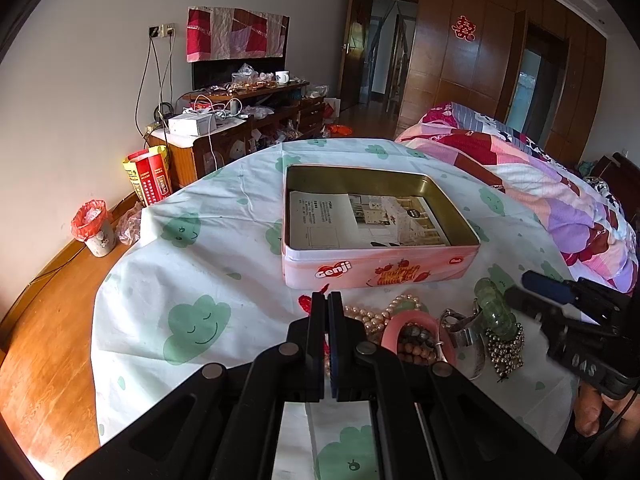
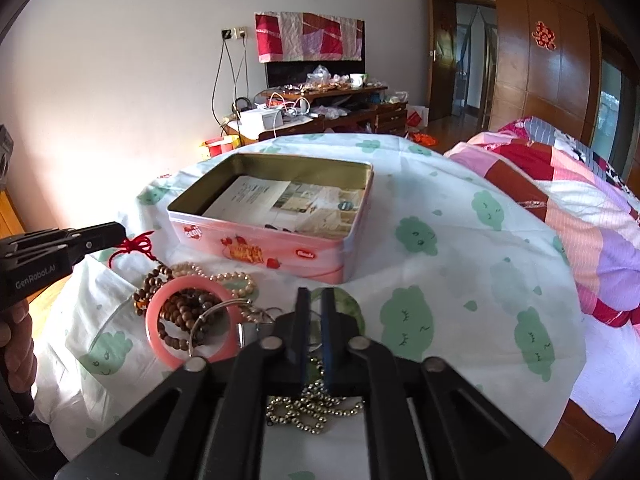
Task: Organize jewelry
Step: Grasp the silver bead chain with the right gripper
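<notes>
A pink Genji tin (image 1: 380, 272) (image 2: 280, 252) stands open on the cloud-print cloth with only a leaflet inside. In front of it lies a jewelry heap: pearls (image 1: 368, 316) (image 2: 236, 280), a pink bangle (image 1: 416, 317) (image 2: 154, 322), wooden beads (image 2: 180, 308), a silver bangle (image 1: 464, 332) and a metal ball chain (image 1: 504, 348) (image 2: 312, 404). My right gripper (image 2: 315, 300) (image 1: 520, 292) is closed on a green bead bracelet (image 1: 494, 308) (image 2: 350, 306), which stands on edge. My left gripper (image 1: 328, 300) (image 2: 120, 234) is shut at the heap's left end. A red knotted cord (image 2: 138, 246) lies at its tips; contact is unclear.
A bed with a patchwork quilt (image 1: 540, 184) (image 2: 560, 184) runs along the right side of the table. Wooden floor drops away on the left, with a lined bin (image 1: 94, 232) and a cluttered cabinet (image 1: 240, 128) by the wall. A hand (image 2: 16, 344) grips the left tool.
</notes>
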`<state>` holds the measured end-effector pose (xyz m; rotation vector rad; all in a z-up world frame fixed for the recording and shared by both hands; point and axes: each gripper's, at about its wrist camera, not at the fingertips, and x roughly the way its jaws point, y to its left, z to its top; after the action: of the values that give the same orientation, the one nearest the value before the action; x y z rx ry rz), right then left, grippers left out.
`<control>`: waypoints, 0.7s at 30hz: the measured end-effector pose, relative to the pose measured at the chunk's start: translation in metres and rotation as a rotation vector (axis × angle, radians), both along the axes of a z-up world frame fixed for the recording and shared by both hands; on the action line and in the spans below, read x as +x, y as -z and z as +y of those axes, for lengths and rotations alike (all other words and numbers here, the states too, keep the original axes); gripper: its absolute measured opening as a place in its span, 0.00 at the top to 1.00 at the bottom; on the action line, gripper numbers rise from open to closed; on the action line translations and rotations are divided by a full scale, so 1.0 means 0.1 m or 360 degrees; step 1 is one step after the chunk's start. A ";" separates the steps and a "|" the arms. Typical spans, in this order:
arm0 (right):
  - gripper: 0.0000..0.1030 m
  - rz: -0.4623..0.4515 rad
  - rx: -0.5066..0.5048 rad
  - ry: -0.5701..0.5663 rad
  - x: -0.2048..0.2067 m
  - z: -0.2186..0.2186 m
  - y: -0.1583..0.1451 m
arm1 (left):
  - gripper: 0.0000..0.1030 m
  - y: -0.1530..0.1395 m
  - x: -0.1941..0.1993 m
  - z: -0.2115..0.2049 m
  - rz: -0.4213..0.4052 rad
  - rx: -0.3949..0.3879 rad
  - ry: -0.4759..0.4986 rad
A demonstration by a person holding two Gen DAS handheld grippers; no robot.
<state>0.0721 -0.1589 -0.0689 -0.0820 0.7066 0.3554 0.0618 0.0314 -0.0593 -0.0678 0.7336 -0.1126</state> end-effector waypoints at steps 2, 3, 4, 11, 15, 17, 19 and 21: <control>0.38 0.0002 -0.0002 -0.0001 0.00 0.01 0.02 | 1.00 0.00 0.00 0.00 0.0000 0.0002 0.0000; 0.38 -0.0010 -0.0016 0.0000 0.00 0.04 0.02 | 1.00 0.00 0.00 0.01 0.0000 0.0001 0.0000; 0.39 -0.0010 -0.0040 -0.0005 0.00 0.05 0.03 | 1.00 0.00 0.00 0.01 0.0001 -0.0001 0.0000; 0.71 0.0042 -0.0200 -0.0078 0.05 0.24 0.18 | 1.00 0.02 0.00 0.01 0.0007 0.0000 0.0002; 0.87 0.0032 -0.0237 -0.0114 0.00 0.27 0.21 | 1.00 0.03 0.00 0.01 0.0009 -0.0004 -0.0002; 0.88 -0.0014 -0.0208 -0.0116 -0.06 0.25 0.13 | 1.00 0.04 -0.01 0.01 0.0009 -0.0006 -0.0002; 0.92 -0.0045 -0.0175 -0.0109 -0.09 0.20 0.05 | 1.00 0.04 -0.01 0.01 0.0006 -0.0003 0.0001; 0.92 -0.0073 -0.0148 -0.0095 -0.10 0.16 -0.04 | 1.00 0.02 0.00 0.02 0.0001 -0.0005 0.0005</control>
<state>0.0617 -0.1425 -0.0648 -0.1987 0.6764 0.3765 0.0616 0.0331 -0.0614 -0.0698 0.7343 -0.1168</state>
